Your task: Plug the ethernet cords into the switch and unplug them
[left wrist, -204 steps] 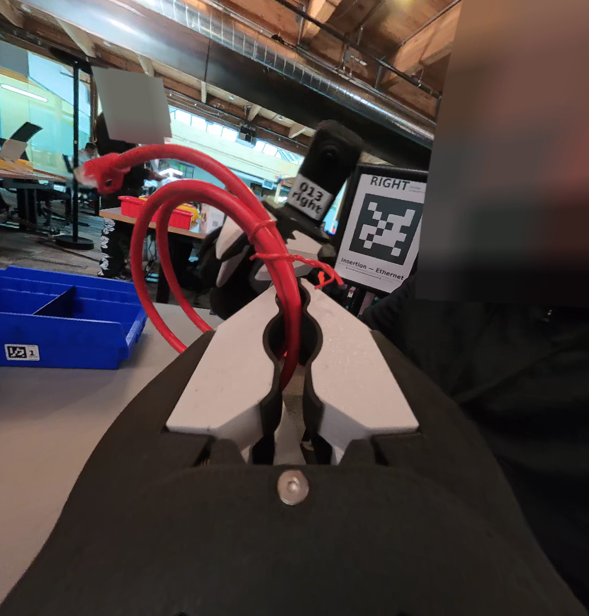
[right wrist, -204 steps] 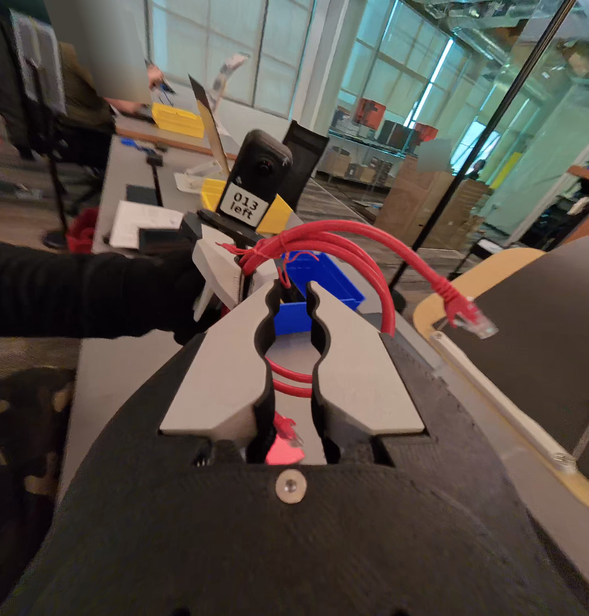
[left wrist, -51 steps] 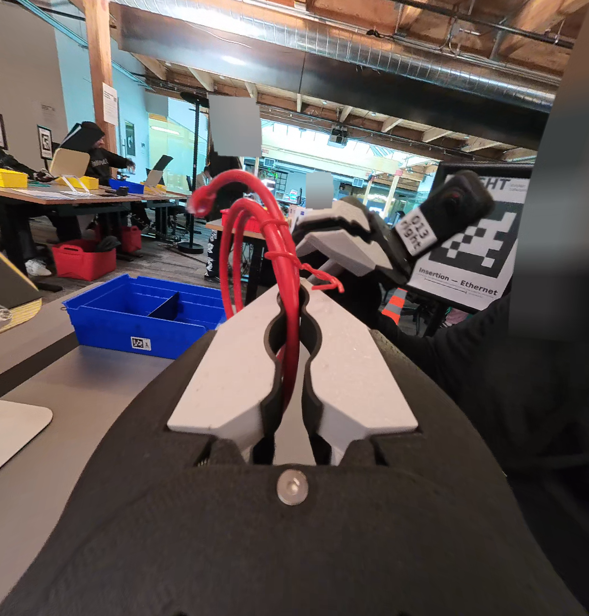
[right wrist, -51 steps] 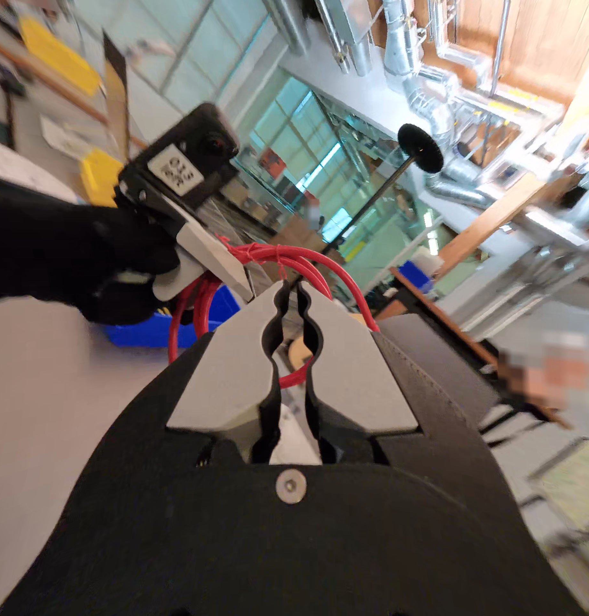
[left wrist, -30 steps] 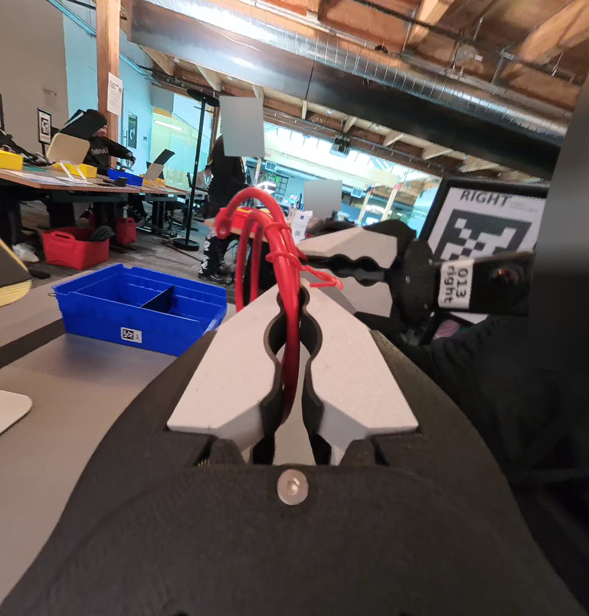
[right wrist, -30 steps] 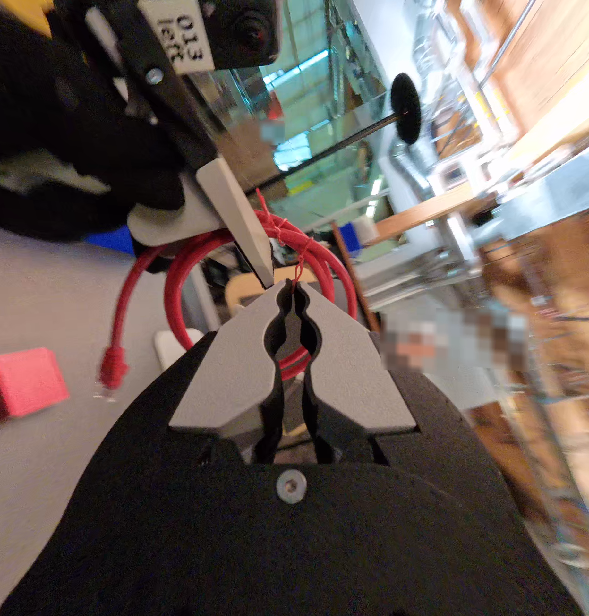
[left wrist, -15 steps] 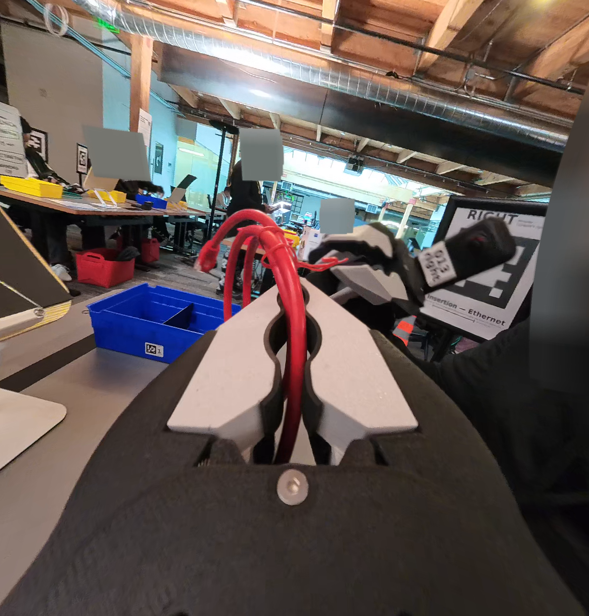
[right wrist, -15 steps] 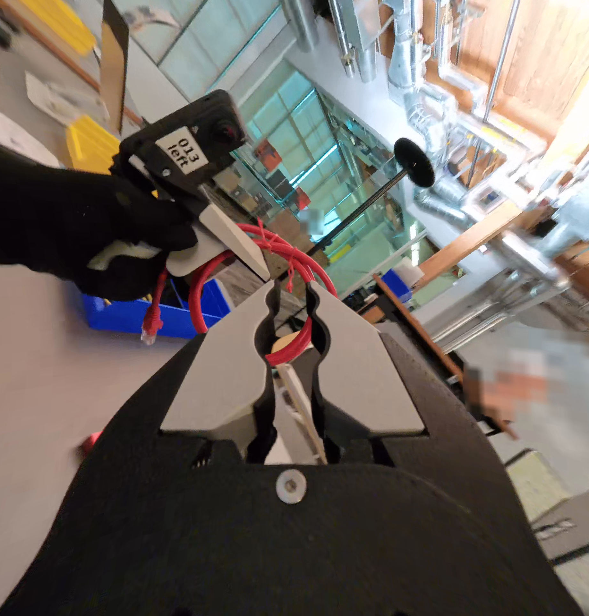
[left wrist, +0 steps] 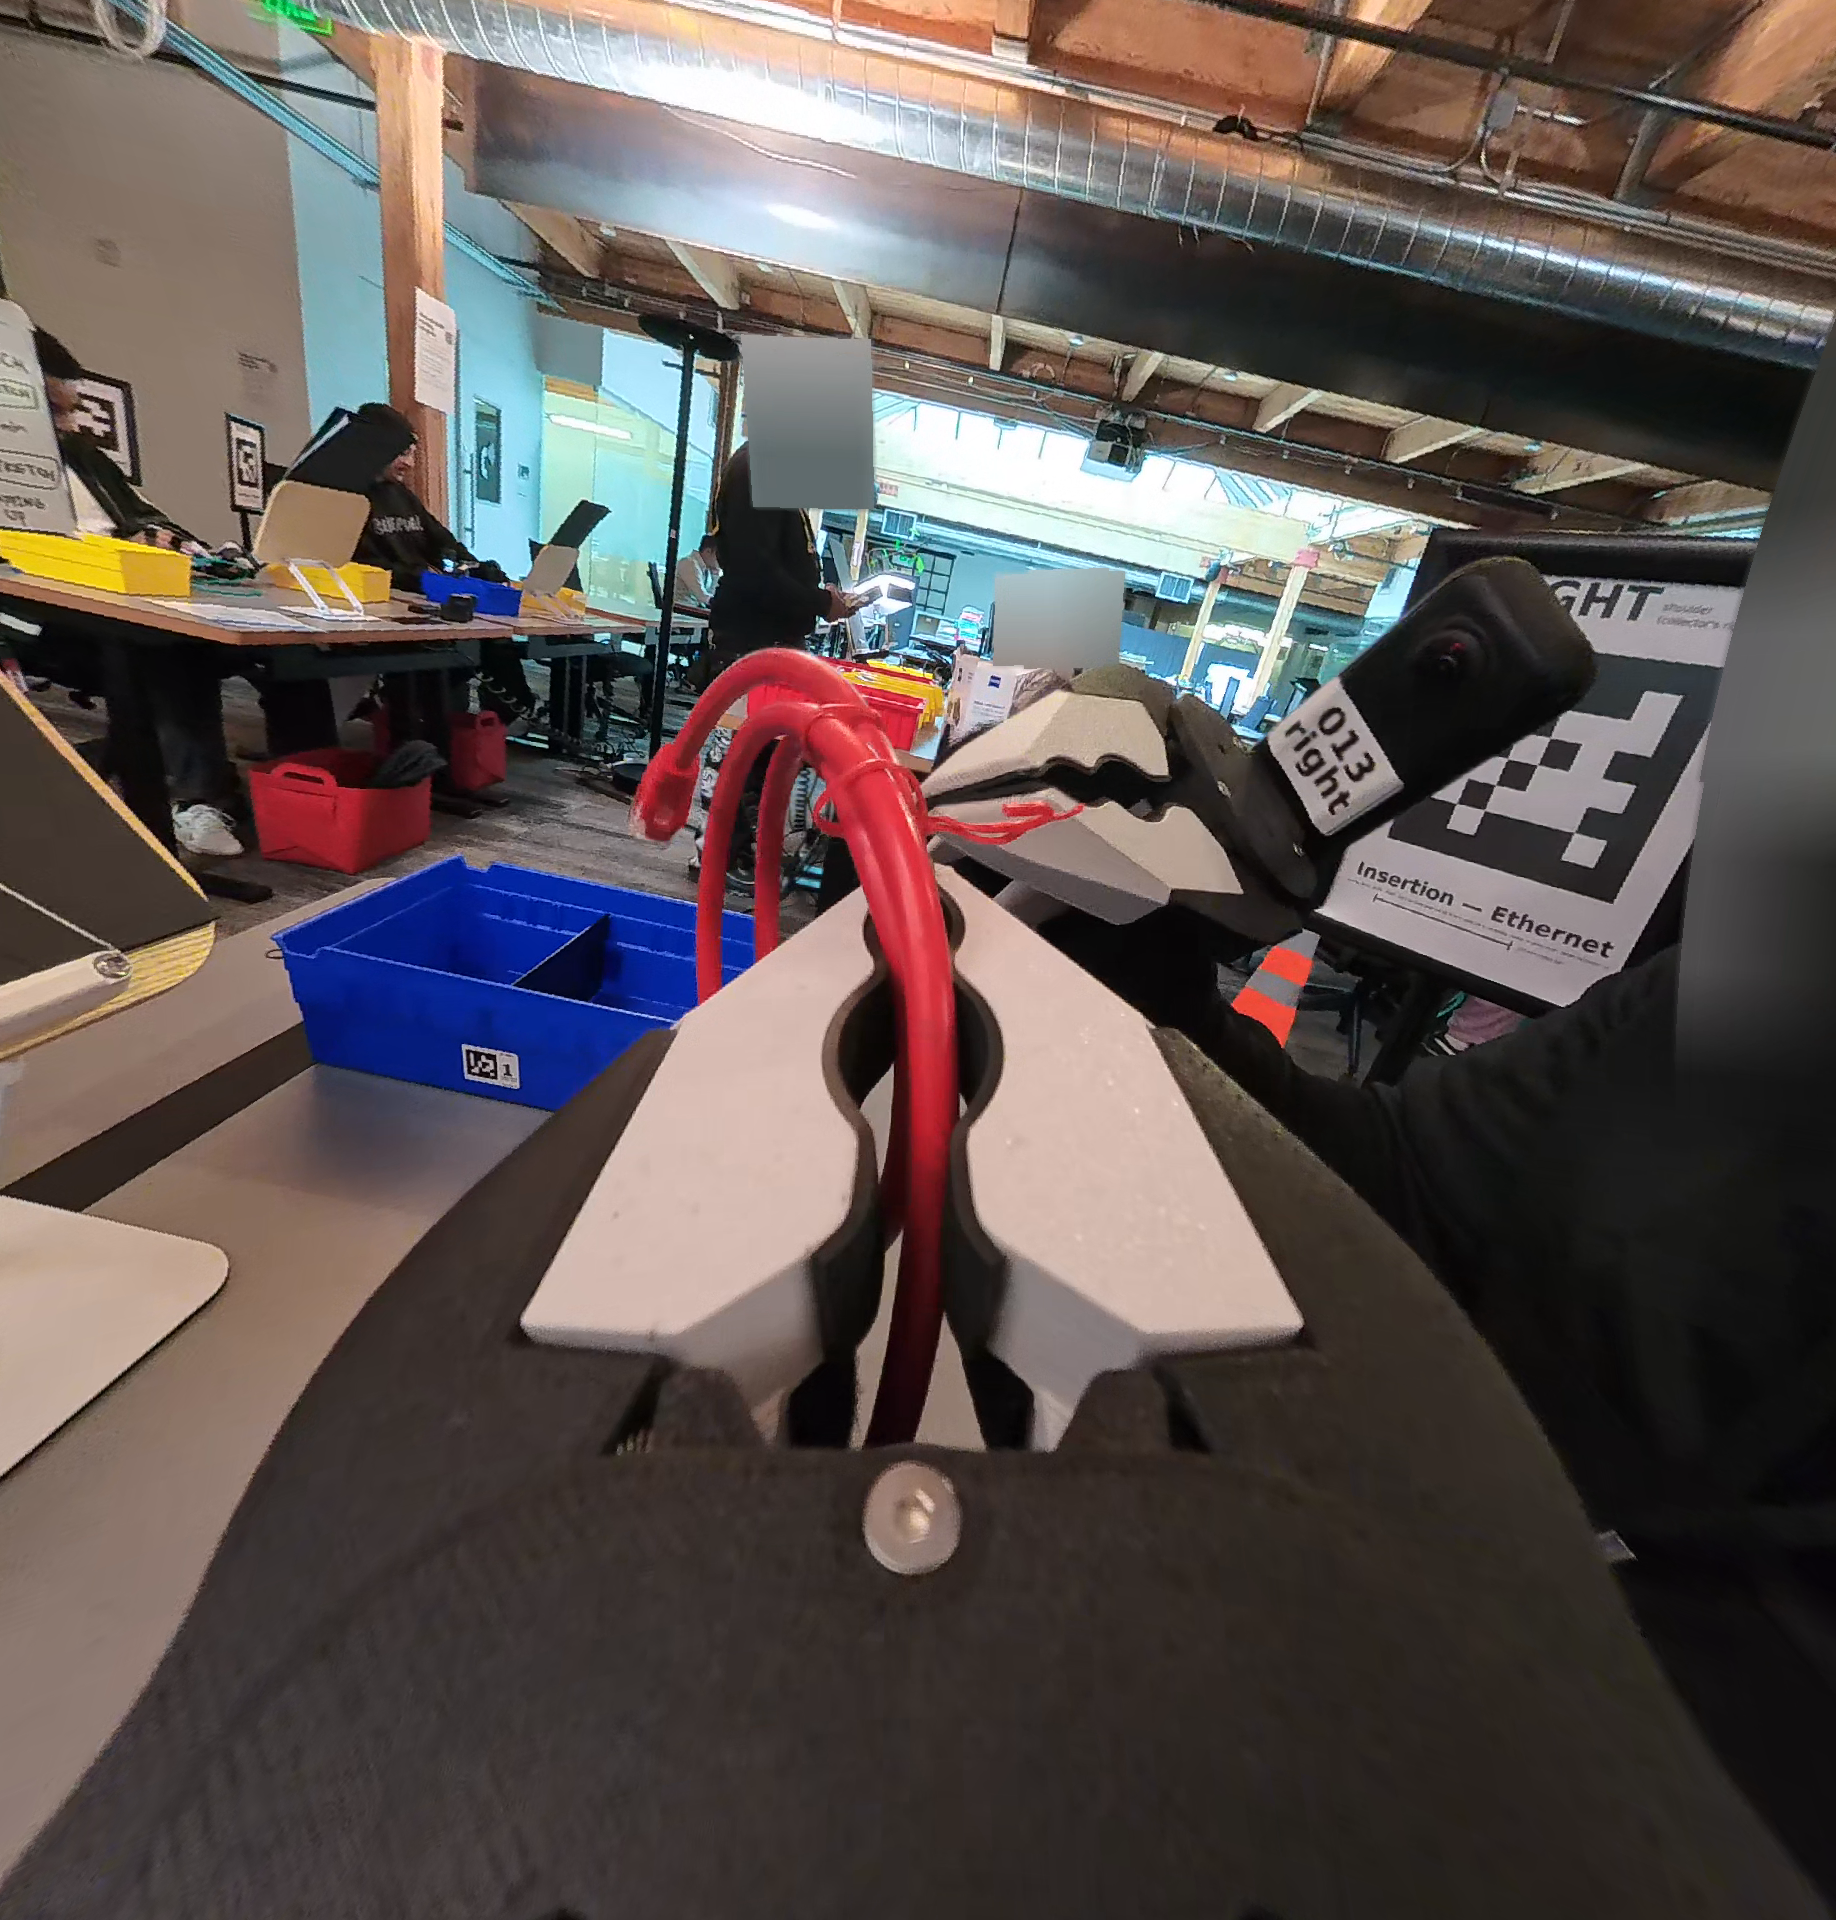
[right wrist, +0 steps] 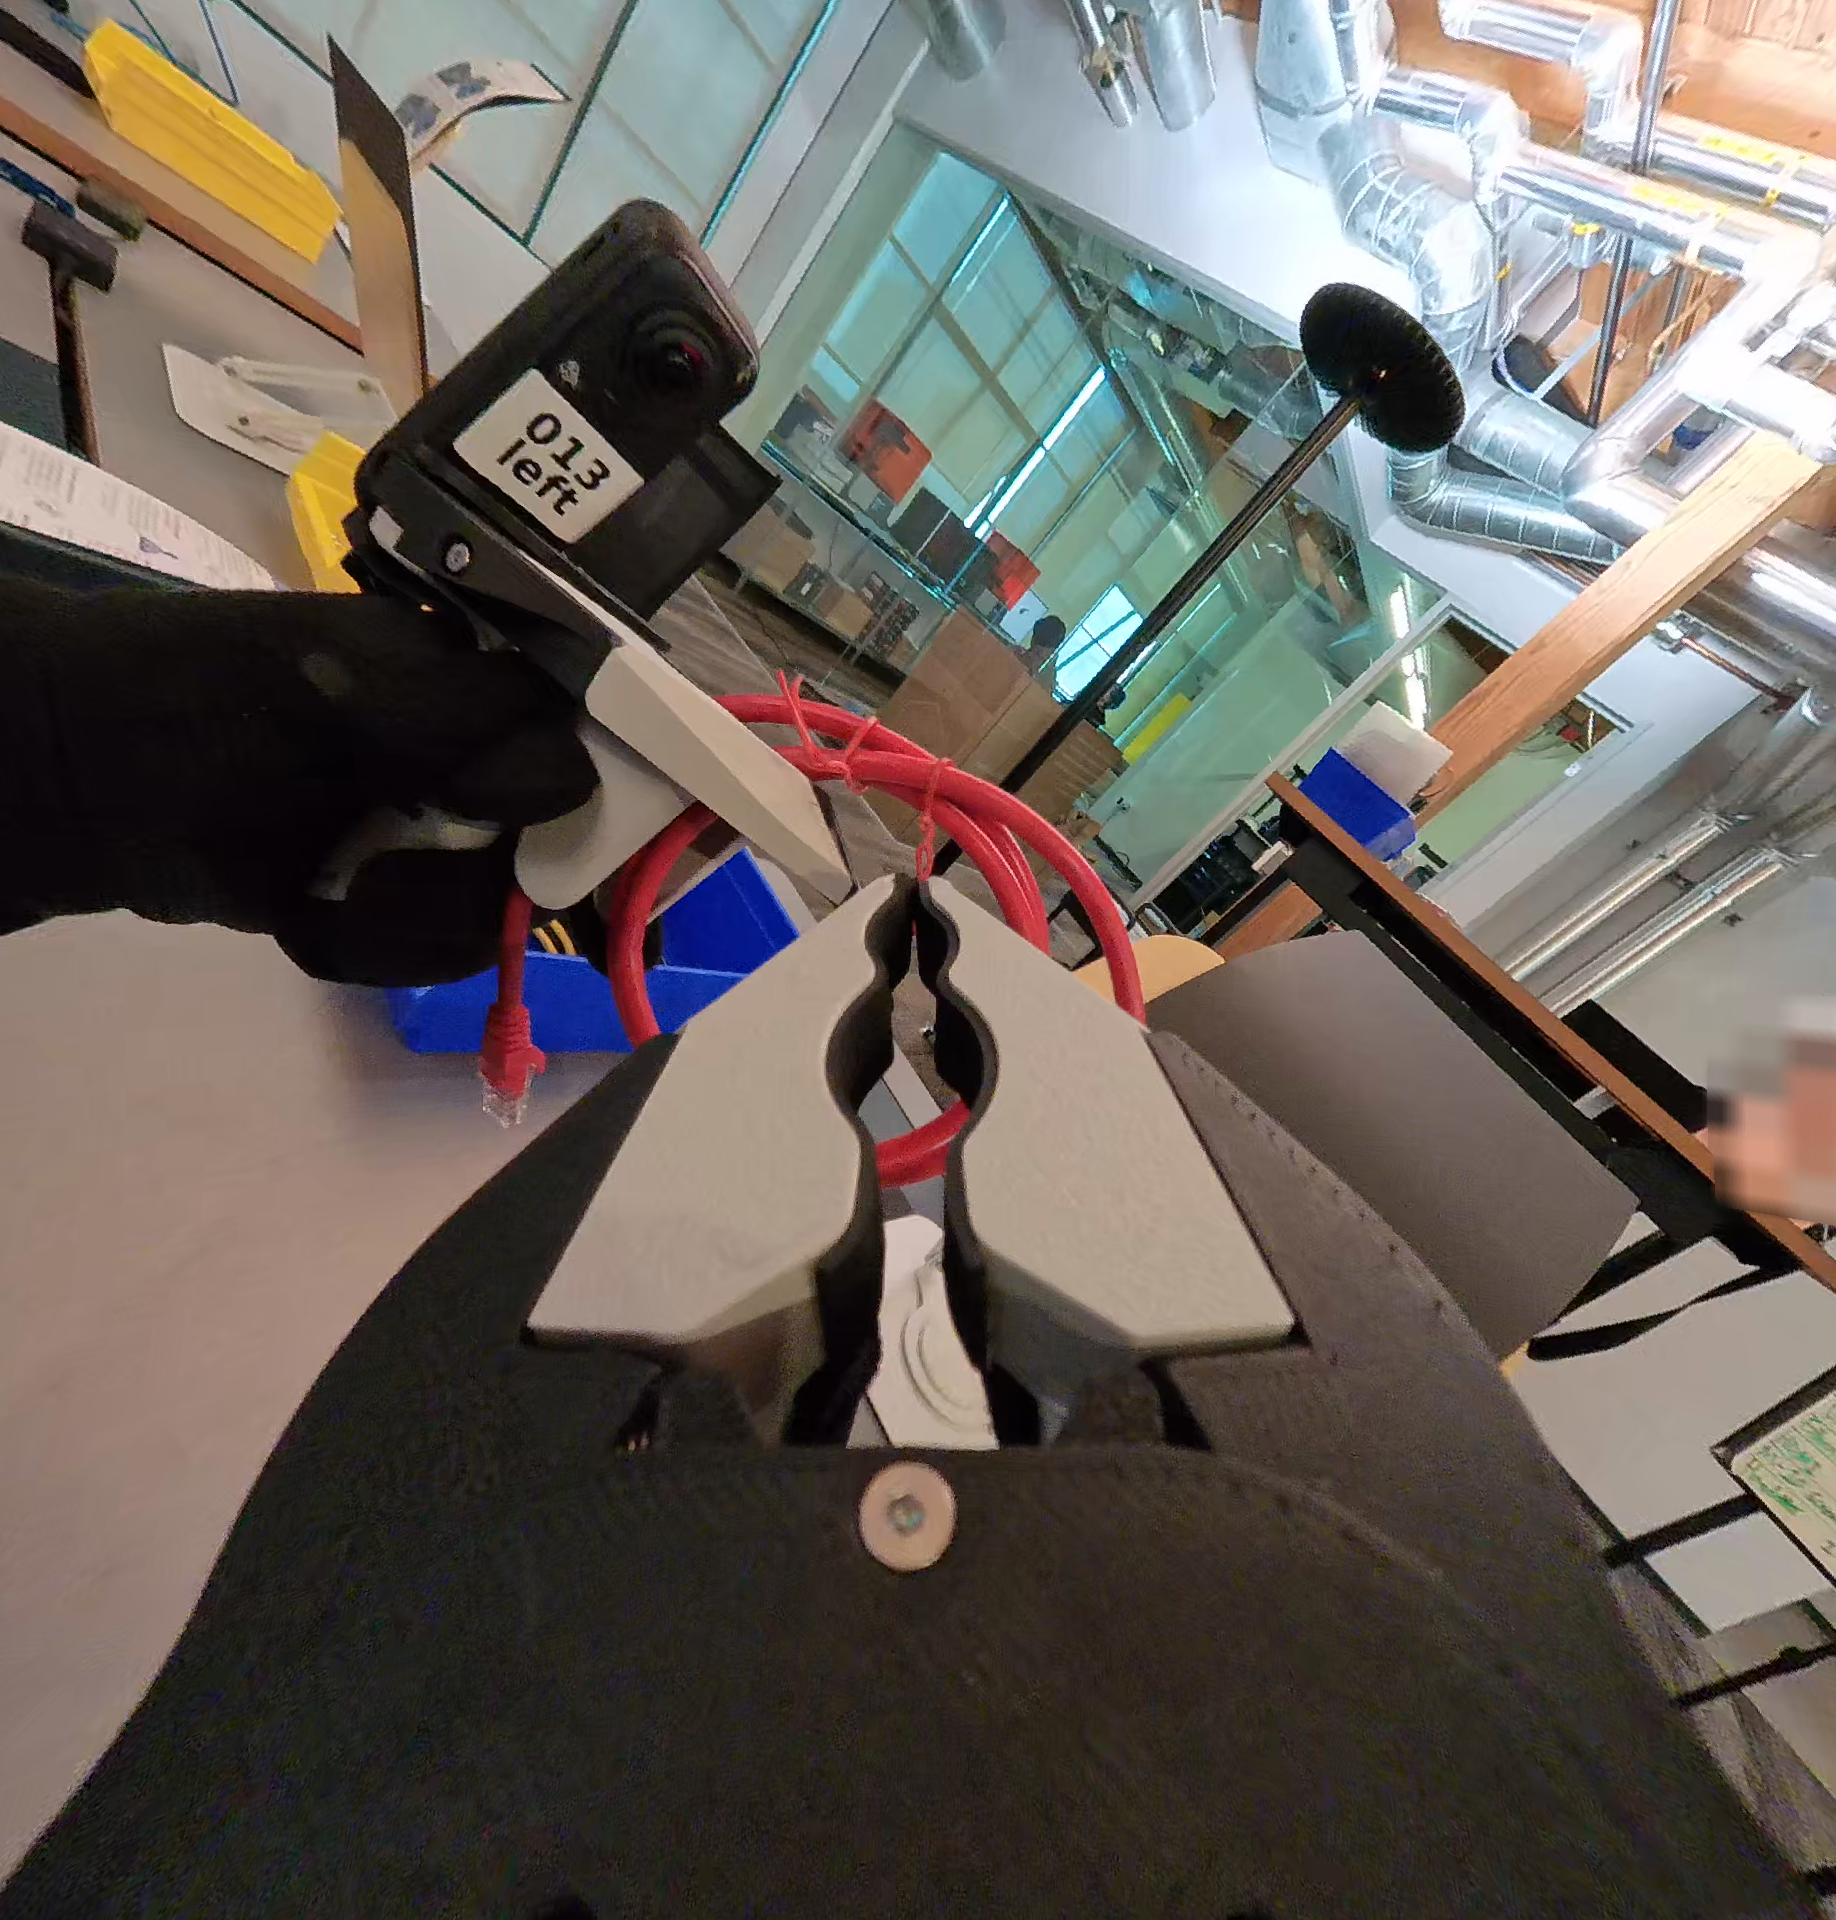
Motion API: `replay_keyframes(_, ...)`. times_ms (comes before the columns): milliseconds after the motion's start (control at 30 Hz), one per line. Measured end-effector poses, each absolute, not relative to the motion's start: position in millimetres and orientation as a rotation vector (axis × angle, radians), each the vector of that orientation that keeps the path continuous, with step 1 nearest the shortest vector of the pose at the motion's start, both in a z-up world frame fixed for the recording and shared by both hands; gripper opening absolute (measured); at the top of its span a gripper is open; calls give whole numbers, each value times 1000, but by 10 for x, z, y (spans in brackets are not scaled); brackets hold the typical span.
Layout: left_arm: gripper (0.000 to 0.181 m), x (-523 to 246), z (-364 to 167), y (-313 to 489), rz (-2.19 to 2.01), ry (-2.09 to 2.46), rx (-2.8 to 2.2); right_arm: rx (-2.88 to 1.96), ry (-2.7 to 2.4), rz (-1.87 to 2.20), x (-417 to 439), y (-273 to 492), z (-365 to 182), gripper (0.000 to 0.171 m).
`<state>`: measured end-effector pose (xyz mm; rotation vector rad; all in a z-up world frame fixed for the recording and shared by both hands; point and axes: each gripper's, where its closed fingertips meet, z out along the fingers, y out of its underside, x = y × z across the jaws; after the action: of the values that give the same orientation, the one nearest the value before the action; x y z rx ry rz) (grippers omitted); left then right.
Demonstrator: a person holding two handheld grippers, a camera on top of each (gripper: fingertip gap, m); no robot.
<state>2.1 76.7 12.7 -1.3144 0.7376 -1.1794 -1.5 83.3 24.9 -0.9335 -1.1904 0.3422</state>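
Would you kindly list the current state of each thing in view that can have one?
Left gripper: shut on the red ethernet cord.
Right gripper: shut on the twist tie.
Red ethernet cord: coiled, held off the table, one plug hanging free.
Twist tie: wrapped around the coil.
Blue bin: open, looks empty.

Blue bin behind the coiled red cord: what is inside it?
The blue bin shows a dark divider and bare compartments. Its right end is hidden by the red cord and the left gripper.
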Motion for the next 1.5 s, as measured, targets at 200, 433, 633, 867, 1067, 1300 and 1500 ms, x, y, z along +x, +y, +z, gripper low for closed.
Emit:
replay_keyframes(200,0,48,111,757,-1174,748,-1319,-930,-1193,297,-15,842,241,1)
replay_keyframes(433,0,56,86,769,-1142,755,-1333,-928,-1198,252,-14,815,264,0)
replay_keyframes(633,0,63,82,769,-1143,755,-1330,-923,-1192,285,-16,783,287,0)
replay_keyframes(867,0,108,59,747,-1112,784,-1339,-989,-1183,297,-15,891,224,3)
replay_keyframes(1067,0,115,50,759,-1098,782,-1344,-977,-1181,254,-12,875,235,0)
replay_keyframes(1300,0,112,38,763,-1116,777,-1363,-877,-1224,-3,-22,808,245,0)
replay_keyframes(1500,0,107,60,761,-1183,729,-1369,-763,-1292,-273,-45,707,227,0)
